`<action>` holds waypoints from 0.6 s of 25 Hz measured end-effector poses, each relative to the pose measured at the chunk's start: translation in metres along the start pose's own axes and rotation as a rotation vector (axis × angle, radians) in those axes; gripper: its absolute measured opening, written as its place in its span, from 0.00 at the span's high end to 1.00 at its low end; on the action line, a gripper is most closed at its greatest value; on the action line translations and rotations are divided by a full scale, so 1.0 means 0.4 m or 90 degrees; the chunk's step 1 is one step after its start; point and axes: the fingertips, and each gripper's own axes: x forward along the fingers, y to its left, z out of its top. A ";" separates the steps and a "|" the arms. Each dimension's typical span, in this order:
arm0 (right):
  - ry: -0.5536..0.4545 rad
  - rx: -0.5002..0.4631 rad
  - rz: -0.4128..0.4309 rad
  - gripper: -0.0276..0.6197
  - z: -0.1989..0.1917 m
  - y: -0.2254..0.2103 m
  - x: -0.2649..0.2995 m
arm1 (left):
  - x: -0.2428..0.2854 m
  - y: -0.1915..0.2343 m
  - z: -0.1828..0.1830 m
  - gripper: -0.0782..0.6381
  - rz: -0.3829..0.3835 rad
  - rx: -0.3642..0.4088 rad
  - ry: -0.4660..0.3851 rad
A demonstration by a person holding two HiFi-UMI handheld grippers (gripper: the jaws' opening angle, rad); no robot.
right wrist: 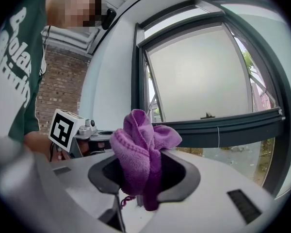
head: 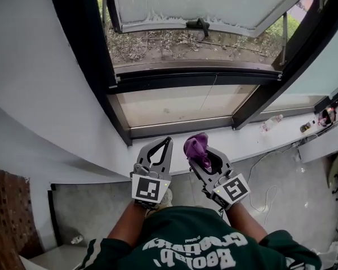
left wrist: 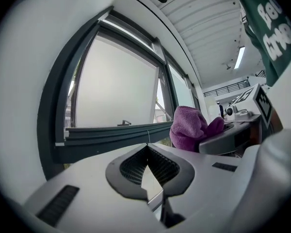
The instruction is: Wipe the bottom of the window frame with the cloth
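Observation:
A purple cloth (head: 196, 145) is bunched in my right gripper (head: 201, 157), which is shut on it just below the white sill. In the right gripper view the cloth (right wrist: 138, 147) bulges up out of the right gripper (right wrist: 146, 157). My left gripper (head: 167, 142) hangs beside it, shut and empty, and in its own view the left gripper (left wrist: 147, 147) has its tips meeting. The dark bottom rail of the open window frame (head: 191, 79) runs across above both grippers, well apart from them. It also appears as the window frame (left wrist: 111, 135) and the window frame (right wrist: 233, 127).
A white sill (head: 253, 139) runs below a fixed lower pane (head: 174, 106). A plastic bottle (head: 272, 122) lies on the sill at right, near a white device (head: 327, 136). The sash swings outward with a black handle (head: 198, 24). A cable (head: 265, 196) lies on the floor, and a brick wall (head: 8, 218) is at left.

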 end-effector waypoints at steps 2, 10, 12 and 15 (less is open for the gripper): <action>0.004 0.004 -0.001 0.70 -0.005 -0.009 0.032 | 0.012 0.022 -0.010 0.88 0.001 -0.006 0.003; 0.004 0.037 0.008 0.70 -0.012 -0.024 0.099 | 0.040 0.057 -0.050 0.88 0.005 -0.008 0.028; 0.000 0.060 0.014 0.70 -0.016 -0.030 0.103 | 0.045 0.054 -0.061 0.88 0.006 -0.010 0.036; -0.007 0.081 0.026 0.70 -0.034 -0.045 0.110 | 0.051 0.058 -0.080 0.88 0.014 -0.025 0.048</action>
